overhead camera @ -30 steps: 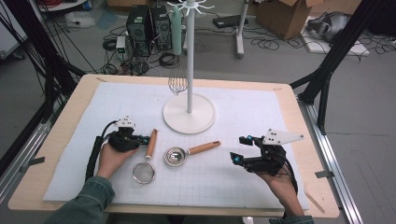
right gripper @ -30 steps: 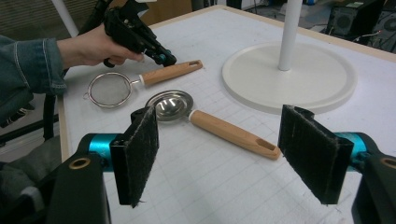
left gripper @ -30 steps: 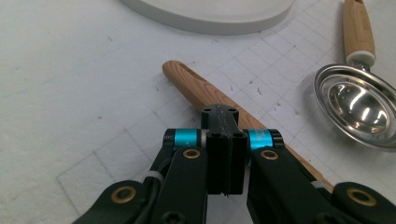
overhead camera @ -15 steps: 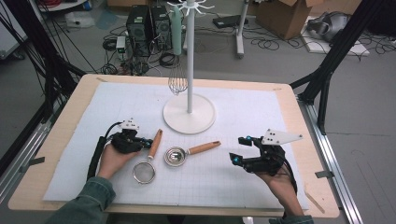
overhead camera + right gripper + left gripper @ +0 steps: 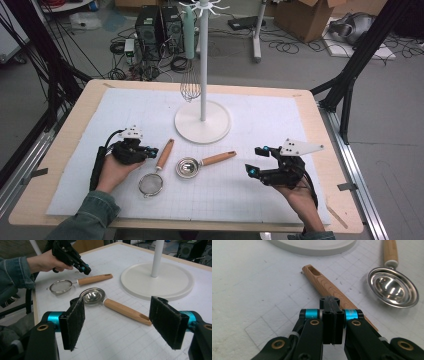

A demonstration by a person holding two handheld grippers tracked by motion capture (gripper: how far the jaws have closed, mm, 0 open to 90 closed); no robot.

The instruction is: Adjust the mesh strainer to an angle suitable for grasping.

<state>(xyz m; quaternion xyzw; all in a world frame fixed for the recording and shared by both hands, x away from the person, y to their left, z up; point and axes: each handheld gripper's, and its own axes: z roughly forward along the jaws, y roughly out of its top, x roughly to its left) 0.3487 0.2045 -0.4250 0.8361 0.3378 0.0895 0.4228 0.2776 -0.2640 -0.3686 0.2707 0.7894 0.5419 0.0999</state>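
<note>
- The table (image 5: pixel 65 150) is wooden, with a white gridded mat (image 5: pixel 260 195) over most of its top.
- A white stand (image 5: pixel 202 120) with a round base and a tall pole sits at the far middle of the mat; a wire whisk (image 5: pixel 190 90) hangs beside the pole, on its left.
- The left gripper (image 5: pixel 151 151) is at the near left, its jaws pressed together with nothing between them. Its tip is just above the sieve handle; whether it touches, I cannot tell.
- The right gripper (image 5: pixel 254 161) is at the near right, well apart from the utensils, with its jaws wide and nothing between the pads (image 5: pixel 75 320).
- The mesh sieve (image 5: pixel 150 184) lies near the left hand, its wooden handle (image 5: pixel 332 288) pointing far and slightly right toward the stand base.
- The metal measuring scoop (image 5: pixel 188 167) lies just right of the sieve, its wooden handle (image 5: pixel 126 311) pointing right.
</note>
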